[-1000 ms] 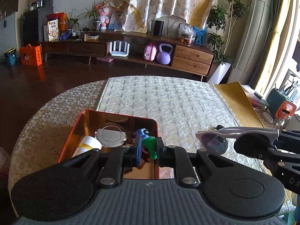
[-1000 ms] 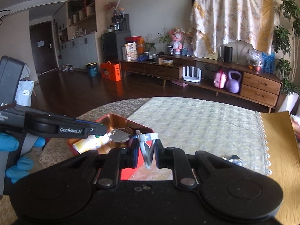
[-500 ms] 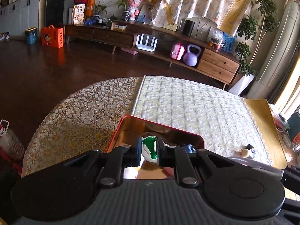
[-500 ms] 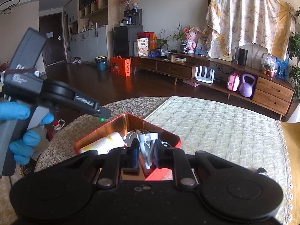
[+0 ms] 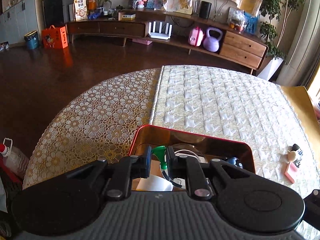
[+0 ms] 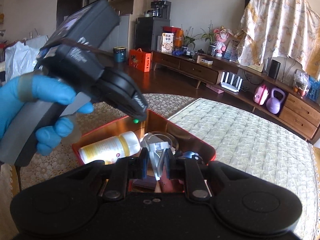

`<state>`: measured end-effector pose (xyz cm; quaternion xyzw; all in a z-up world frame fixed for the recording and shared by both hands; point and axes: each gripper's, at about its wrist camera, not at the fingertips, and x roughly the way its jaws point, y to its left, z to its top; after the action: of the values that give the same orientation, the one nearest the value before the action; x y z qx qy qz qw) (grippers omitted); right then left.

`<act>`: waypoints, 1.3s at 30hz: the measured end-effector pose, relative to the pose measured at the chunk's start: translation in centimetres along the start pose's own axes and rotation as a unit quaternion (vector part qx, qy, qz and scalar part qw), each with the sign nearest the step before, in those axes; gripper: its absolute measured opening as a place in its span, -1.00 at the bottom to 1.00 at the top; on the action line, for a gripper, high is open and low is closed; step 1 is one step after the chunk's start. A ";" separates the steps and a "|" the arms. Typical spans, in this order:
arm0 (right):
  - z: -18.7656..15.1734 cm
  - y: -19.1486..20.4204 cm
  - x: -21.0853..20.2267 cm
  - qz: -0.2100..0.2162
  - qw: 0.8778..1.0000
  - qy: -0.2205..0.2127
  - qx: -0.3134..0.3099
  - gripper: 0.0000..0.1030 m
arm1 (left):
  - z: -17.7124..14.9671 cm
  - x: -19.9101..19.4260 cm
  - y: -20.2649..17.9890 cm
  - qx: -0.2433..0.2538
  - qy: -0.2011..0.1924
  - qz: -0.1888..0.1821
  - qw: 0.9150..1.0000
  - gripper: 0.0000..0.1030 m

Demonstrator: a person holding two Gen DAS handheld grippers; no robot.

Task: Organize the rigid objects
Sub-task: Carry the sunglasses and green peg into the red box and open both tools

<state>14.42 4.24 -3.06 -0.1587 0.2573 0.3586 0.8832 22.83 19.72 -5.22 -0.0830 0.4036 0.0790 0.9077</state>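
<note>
A red tin box with a shiny copper inside stands on the table; it also shows in the right wrist view. My left gripper is shut on a small green object and holds it over the box. My right gripper is shut on white sunglasses, held over the box. In the box lie a white and yellow bottle, a round clear lid and a blue object. The left gripper's body hangs above the box's left side.
The round table has a lace cloth and a quilted runner. A small figure and a pink item lie right of the box. A plastic bottle stands on the floor at left.
Both grippers have moved over the box. The left gripper rose and tilted down with the green object. The sunglasses came from right of the box to above its inside.
</note>
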 end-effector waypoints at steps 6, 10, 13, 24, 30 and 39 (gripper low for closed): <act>-0.8 1.2 1.2 -0.002 1.000 0.009 -0.025 -0.69 | -0.1 2.1 -0.1 0.012 0.016 0.017 1.000 -0.70; -1.2 1.6 1.4 0.001 0.999 0.018 -0.028 -0.68 | -0.3 3.3 0.3 0.009 0.030 0.025 0.999 -0.70; -1.2 1.9 1.4 0.012 0.999 0.029 -0.019 -0.68 | -0.6 4.1 0.5 0.006 0.044 0.023 0.999 -0.70; -1.9 1.0 0.8 0.030 0.997 0.064 0.038 -0.52 | -0.7 4.4 0.1 0.001 0.048 0.026 0.998 -0.70; -2.2 0.5 -0.3 0.021 0.997 0.054 0.057 0.03 | -0.9 4.0 0.4 -0.013 0.054 0.023 0.998 -0.69; -1.7 0.1 -2.3 0.019 0.997 0.038 0.070 0.08 | -1.2 1.6 0.7 -0.023 0.039 0.015 0.999 -0.54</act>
<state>12.39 2.22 -3.14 -0.1046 0.3181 0.3504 0.8747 22.90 20.28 -7.31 -0.1013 0.4375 0.0985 0.8881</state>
